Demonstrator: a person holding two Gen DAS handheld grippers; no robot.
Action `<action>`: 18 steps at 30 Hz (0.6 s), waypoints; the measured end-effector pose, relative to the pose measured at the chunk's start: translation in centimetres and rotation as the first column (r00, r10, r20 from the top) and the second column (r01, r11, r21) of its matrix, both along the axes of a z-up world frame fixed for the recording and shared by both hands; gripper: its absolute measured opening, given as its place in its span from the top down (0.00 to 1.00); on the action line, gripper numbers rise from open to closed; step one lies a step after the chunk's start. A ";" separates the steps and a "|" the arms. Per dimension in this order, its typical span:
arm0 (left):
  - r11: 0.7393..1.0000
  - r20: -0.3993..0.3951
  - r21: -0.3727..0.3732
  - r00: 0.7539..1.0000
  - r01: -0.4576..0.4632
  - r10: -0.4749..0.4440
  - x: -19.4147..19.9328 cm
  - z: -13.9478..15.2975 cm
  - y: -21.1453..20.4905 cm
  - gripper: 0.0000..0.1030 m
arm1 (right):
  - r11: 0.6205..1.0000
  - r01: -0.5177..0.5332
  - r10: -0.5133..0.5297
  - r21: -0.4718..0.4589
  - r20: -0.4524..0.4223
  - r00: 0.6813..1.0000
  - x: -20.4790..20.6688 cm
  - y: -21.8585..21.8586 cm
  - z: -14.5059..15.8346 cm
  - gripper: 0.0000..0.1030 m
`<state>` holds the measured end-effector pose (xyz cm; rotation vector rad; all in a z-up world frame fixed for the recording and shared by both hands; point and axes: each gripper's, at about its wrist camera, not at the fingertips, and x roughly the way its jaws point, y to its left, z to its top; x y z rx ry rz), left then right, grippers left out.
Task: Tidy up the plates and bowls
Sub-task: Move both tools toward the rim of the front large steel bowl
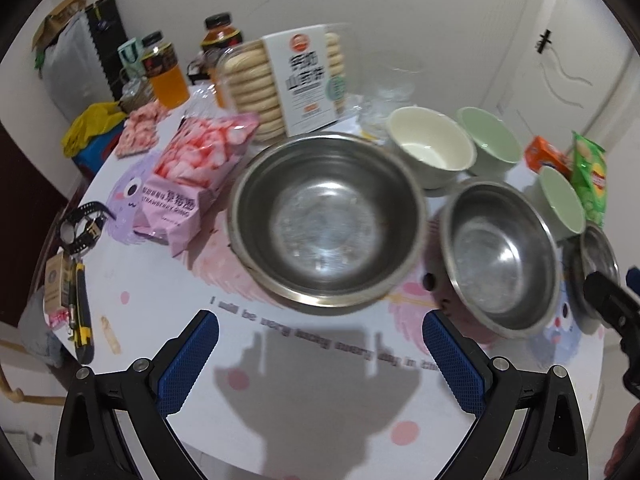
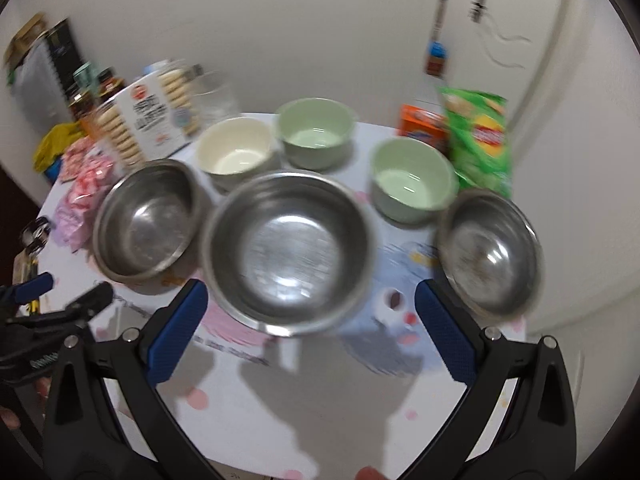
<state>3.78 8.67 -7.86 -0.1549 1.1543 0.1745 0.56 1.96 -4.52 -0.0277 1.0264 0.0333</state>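
Three steel bowls stand in a row on the printed tablecloth. The left one [image 1: 326,220] [image 2: 148,220] sits just beyond my open, empty left gripper [image 1: 320,316] [image 2: 68,290]. The middle steel bowl [image 1: 500,256] [image 2: 288,252] lies directly ahead of my right gripper [image 2: 311,286] [image 1: 620,288], which is open with nothing held. The right steel bowl [image 1: 598,264] [image 2: 490,248] is beside its right finger. Behind them stand a cream bowl [image 1: 430,144] [image 2: 236,152] and two green bowls, one at the back [image 1: 490,140] [image 2: 316,132] and one further right [image 1: 560,200] [image 2: 412,178].
A pink snack bag [image 1: 192,176] and a biscuit box [image 1: 304,80] crowd the left back, with juice bottles [image 1: 166,68] behind. A green crisp bag [image 2: 478,136] and orange box [image 2: 422,126] stand at the right back. A utility knife [image 1: 82,312] lies at the left table edge.
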 end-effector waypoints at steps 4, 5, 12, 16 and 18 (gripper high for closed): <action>0.999 -0.020 -0.034 1.000 -0.014 0.014 1.1 -1.3 1.9 0.00 | 0.994 -0.099 0.099 0.049 -0.010 0.995 2.9 3.3 -0.4 0.00; 0.999 -0.026 -0.037 1.000 -0.018 0.017 1.4 -1.6 2.4 0.00 | 0.992 -0.119 0.120 0.040 -0.014 0.993 3.5 4.1 -0.6 0.00; 0.997 -0.051 -0.058 0.998 -0.046 0.043 3.4 -3.1 5.1 0.00 | 0.978 -0.205 0.208 0.049 -0.063 0.976 7.9 7.9 -2.6 0.00; 0.994 -0.061 -0.095 0.997 -0.048 0.042 4.5 -3.9 6.1 0.00 | 0.964 -0.251 0.259 0.089 -0.083 0.962 9.6 9.2 -3.6 0.00; 0.992 -0.073 -0.115 0.996 -0.057 0.048 5.1 -4.4 6.5 0.00 | 0.956 -0.276 0.285 0.100 -0.095 0.954 10.4 9.8 -4.1 0.00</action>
